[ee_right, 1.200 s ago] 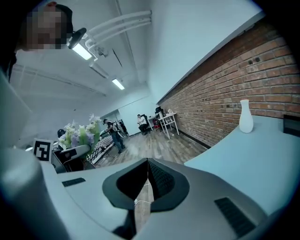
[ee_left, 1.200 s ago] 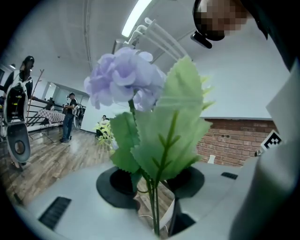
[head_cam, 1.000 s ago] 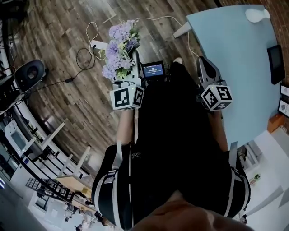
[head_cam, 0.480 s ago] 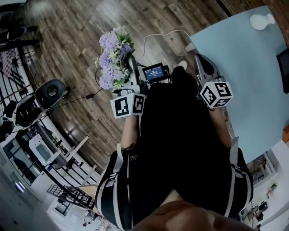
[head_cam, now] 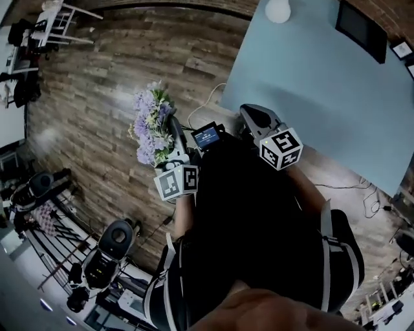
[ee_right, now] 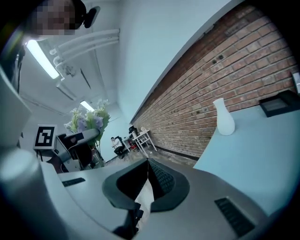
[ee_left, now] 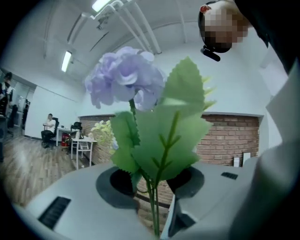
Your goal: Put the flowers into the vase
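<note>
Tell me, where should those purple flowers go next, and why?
Probably carry them across to the white vase. The left gripper has its jaws closed on the stems of the flowers, but the bunch is out over the wooden floor, while the vase stands on the blue table with nothing in it.

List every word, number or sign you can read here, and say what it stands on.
No text is readable.
Small screen: lit lines, too small to read.
Left cube, right cube: black-and-white square patterns, no letters.
White cards at the table's edge: too small to read.
</note>
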Motion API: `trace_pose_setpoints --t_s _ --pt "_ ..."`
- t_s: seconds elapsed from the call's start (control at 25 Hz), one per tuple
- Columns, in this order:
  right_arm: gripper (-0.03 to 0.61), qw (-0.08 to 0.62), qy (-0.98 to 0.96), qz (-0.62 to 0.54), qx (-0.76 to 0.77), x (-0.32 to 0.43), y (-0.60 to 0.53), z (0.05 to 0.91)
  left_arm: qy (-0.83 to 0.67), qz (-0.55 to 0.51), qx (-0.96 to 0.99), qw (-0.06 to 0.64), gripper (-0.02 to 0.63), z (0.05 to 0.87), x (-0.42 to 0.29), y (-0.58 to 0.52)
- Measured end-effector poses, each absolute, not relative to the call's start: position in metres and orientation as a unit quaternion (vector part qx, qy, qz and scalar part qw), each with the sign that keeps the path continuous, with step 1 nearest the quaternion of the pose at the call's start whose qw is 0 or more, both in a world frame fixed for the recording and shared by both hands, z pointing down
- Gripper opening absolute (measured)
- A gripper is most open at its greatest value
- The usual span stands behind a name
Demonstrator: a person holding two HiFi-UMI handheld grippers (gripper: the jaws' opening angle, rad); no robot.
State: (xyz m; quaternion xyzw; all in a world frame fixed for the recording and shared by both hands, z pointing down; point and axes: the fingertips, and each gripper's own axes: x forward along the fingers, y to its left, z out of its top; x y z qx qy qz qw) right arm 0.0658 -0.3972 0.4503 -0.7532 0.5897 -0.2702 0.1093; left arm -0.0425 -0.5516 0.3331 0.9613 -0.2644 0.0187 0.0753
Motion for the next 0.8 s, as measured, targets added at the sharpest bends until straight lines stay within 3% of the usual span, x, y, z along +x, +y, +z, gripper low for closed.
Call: trace_pose_setpoints --t_s 0.32,0.8 --pt "0.018 0.126 0.466 -0.271 -0.833 0.126 -0.369 0.460 -0.145 0.028 0.985 0.094 0.204 0.349 0.064 -0.569" --pt "0.018 0.128 0.299 -0.260 -0.909 0.196 -0.418 0.449 0.034 0.024 0.987 0.153 0.202 0.358 0.200 -0.643"
